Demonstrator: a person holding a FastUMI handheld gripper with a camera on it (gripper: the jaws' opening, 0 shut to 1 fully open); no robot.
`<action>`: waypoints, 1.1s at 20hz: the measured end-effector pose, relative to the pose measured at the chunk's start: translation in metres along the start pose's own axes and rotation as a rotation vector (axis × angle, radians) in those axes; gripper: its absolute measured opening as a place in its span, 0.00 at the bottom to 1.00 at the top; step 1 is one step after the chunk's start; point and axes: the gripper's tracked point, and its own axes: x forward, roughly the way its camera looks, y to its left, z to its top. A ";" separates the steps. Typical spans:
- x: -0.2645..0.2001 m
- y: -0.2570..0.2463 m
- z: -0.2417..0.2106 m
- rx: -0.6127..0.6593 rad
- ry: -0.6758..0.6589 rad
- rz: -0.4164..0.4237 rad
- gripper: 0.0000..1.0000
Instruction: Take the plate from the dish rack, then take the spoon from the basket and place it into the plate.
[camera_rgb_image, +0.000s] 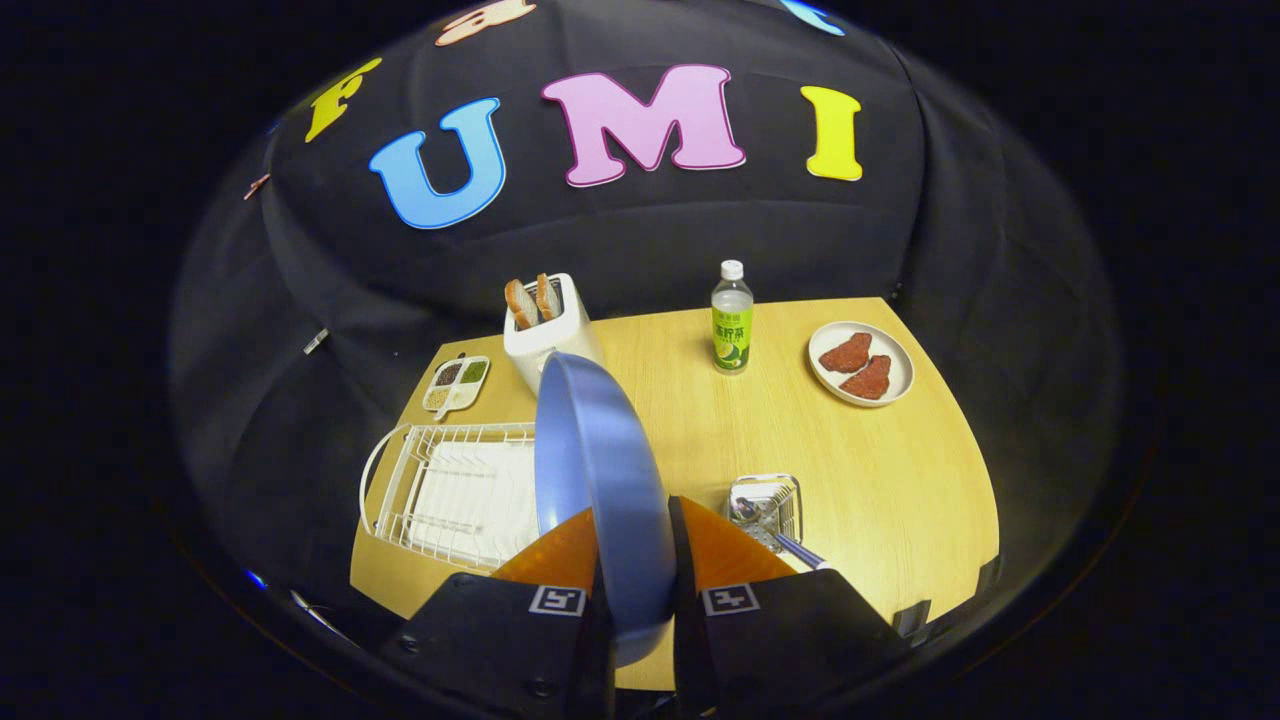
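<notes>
So my tool (640, 560) has both fingers clamped on the blue plate (600, 470), holding it on edge above the bench (880, 470). The white dish rack (450, 490) sits just left of it. Right of the fingers is the little basket (768, 505) with the spoon (790, 545) in it. Further back: toaster (550, 330), bottle (732, 318), meat dish (860, 363).

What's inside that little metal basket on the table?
The basket holds a spoon: its bowl lies inside and its blue handle sticks out toward the gripper, which is shut on the blue plate. The mesh hides anything beneath the spoon.
</notes>
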 end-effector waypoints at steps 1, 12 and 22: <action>-0.006 -0.011 -0.008 0.004 0.012 -0.003 0.27; -0.041 -0.068 -0.146 0.083 0.246 0.043 0.27; 0.023 -0.080 -0.225 0.166 0.331 0.065 0.28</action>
